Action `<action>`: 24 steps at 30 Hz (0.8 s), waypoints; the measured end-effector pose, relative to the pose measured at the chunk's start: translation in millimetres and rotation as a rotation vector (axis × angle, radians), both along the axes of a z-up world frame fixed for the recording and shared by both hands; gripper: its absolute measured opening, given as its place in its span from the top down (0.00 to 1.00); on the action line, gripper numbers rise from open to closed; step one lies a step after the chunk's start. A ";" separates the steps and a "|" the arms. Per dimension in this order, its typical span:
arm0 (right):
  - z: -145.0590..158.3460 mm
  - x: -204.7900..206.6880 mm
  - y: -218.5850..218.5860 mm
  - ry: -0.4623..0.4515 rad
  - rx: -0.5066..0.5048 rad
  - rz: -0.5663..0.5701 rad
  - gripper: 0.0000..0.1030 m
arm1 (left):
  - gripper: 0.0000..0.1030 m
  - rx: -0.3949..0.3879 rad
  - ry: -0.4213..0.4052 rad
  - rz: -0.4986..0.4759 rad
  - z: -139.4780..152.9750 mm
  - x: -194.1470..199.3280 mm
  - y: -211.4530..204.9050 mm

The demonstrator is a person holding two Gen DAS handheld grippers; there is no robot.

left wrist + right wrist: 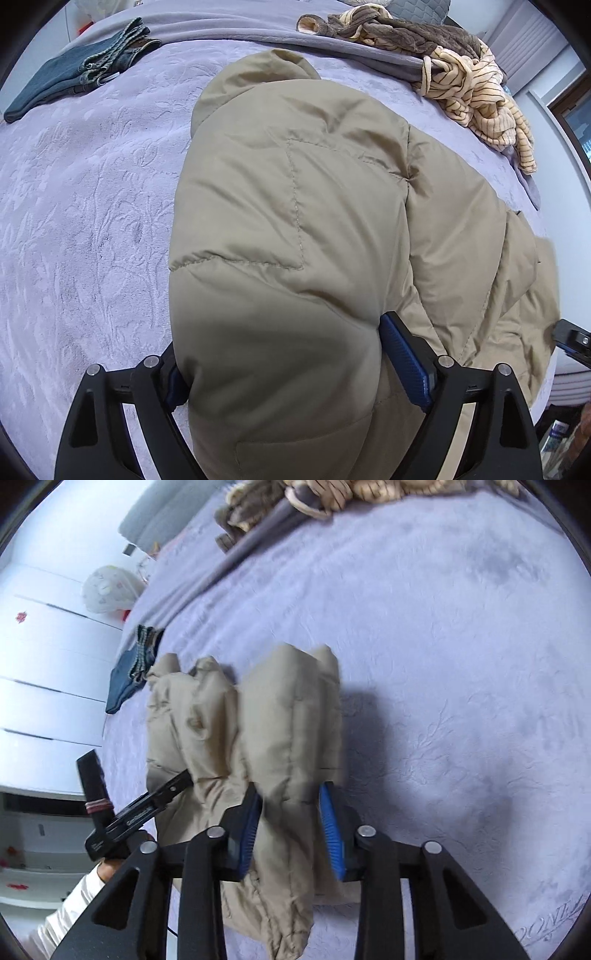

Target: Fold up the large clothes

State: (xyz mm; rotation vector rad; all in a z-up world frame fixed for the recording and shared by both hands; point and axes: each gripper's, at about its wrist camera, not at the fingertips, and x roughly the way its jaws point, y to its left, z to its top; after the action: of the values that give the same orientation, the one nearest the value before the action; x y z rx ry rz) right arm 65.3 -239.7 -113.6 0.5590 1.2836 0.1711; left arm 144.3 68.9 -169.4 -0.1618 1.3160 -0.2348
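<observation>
A puffy tan quilted jacket (295, 221) lies folded in thick layers on the lavender bed cover (92, 203). My left gripper (284, 354) is shut on a thick fold of the jacket at its near end; the blue pads (406, 365) press into the fabric from both sides. In the right wrist view the jacket (229, 723) is bunched into ridges. My right gripper (291, 819) is shut on another thick fold of it. The left gripper's body (147, 808) shows at that view's left, against the jacket.
Folded dark jeans (74, 81) lie at the far left of the bed. A striped cream and brown garment heap (443, 62) lies at the far right on a grey blanket (221, 26). White drawers (44, 664) stand beside the bed.
</observation>
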 end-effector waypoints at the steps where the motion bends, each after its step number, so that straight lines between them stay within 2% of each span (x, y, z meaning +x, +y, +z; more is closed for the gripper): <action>1: 13.0 10.3 -6.1 -0.009 -0.003 0.017 0.73 | 0.12 0.007 -0.003 -0.002 -0.1 -0.1 -1.5; 7: 17.4 10.8 18.0 0.015 -0.080 0.113 0.73 | 0.10 0.041 -0.003 0.013 1.9 -0.7 -4.9; 9: 8.6 7.8 21.2 0.043 -0.114 0.101 0.73 | 0.10 0.062 -0.013 0.019 7.4 -1.8 -3.5; 11: -19.8 8.1 27.3 0.073 -0.125 0.075 0.73 | 0.10 0.090 -0.046 0.025 16.5 -5.3 0.5; 14: -24.6 5.8 13.2 0.086 -0.143 0.035 0.74 | 0.10 0.122 -0.108 0.055 34.1 -12.0 14.8; 16: -15.5 4.0 5.8 0.058 -0.169 0.003 0.74 | 0.10 0.124 -0.143 0.090 44.9 -12.1 27.8; 18: 6.0 2.0 4.6 -0.026 -0.165 -0.009 0.74 | 0.10 0.141 -0.177 0.101 51.6 -5.4 35.2; 21: 29.9 11.8 20.9 -0.129 -0.152 0.044 0.73 | 0.10 0.157 -0.175 0.088 49.1 14.4 32.8; 24: 20.6 33.6 43.7 -0.125 -0.133 0.091 0.73 | 0.10 0.154 -0.147 0.049 35.0 26.8 15.5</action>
State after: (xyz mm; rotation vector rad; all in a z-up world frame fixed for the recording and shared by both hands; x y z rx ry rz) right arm 99.0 -196.0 -93.1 0.3705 1.1901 0.1920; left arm 171.1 84.4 -134.5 -0.0456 1.1772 -0.1009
